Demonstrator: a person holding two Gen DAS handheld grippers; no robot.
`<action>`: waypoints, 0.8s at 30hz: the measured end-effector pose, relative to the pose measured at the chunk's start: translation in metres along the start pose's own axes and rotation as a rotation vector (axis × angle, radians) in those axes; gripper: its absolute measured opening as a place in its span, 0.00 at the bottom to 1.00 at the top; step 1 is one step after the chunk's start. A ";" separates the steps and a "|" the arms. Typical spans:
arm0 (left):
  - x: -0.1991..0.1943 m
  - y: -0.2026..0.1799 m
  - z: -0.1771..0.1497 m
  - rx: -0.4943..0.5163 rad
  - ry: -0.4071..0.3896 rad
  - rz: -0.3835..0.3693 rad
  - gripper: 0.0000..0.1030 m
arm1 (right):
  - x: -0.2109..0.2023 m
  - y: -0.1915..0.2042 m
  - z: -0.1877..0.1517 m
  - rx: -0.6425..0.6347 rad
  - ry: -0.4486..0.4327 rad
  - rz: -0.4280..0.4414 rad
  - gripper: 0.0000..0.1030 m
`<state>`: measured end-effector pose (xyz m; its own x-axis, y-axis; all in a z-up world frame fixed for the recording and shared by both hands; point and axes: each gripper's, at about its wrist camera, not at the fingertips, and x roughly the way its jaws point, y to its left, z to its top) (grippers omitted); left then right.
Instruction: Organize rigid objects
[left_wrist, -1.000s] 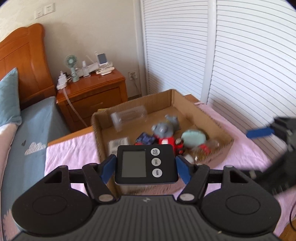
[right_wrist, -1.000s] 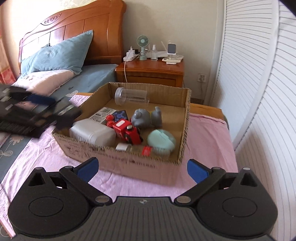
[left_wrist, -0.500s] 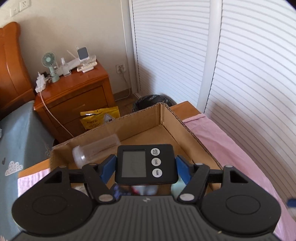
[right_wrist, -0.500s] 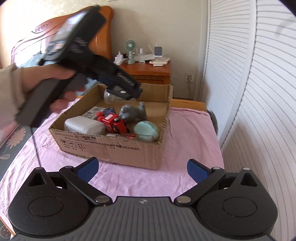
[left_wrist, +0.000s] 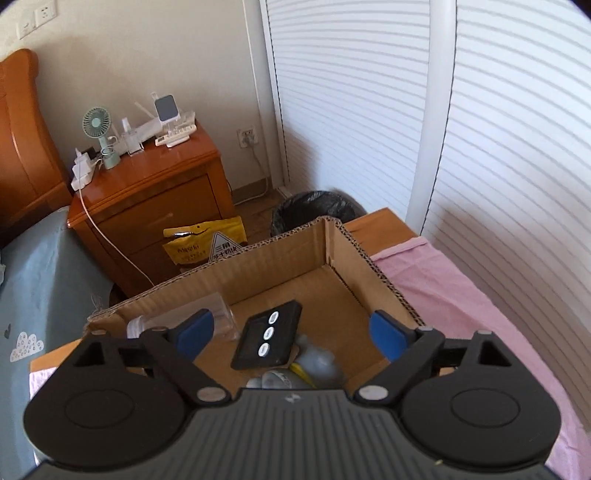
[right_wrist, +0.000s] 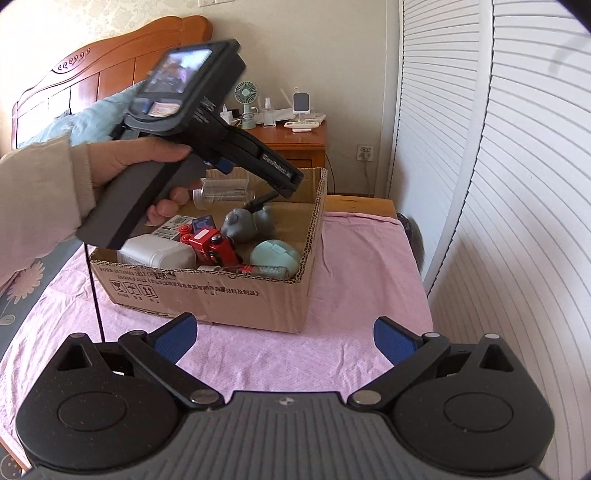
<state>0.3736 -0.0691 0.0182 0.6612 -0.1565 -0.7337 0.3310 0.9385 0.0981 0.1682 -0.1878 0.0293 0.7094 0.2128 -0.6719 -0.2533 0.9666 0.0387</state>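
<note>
The timer (left_wrist: 266, 335) lies tilted inside the cardboard box (left_wrist: 365, 258), partly on the grey toy (left_wrist: 318, 363) beside the clear jar (left_wrist: 184, 325). Both the left gripper (left_wrist: 291, 332) and the right gripper (right_wrist: 282, 336) have jaws apart, empty. The timer may slide off the toy if the box is bumped.
</note>
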 end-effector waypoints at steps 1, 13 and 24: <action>-0.007 0.002 -0.001 -0.009 -0.008 -0.007 0.91 | -0.001 0.001 0.000 -0.002 -0.002 0.002 1.00; -0.124 0.016 -0.064 -0.083 -0.129 0.036 0.99 | -0.005 0.013 0.008 0.037 0.070 -0.051 1.00; -0.180 0.005 -0.152 -0.277 -0.093 0.192 0.99 | -0.015 0.030 0.001 0.056 0.104 -0.099 1.00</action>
<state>0.1538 0.0108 0.0486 0.7562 0.0160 -0.6541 0.0077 0.9994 0.0333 0.1501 -0.1618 0.0413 0.6565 0.1033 -0.7472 -0.1463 0.9892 0.0082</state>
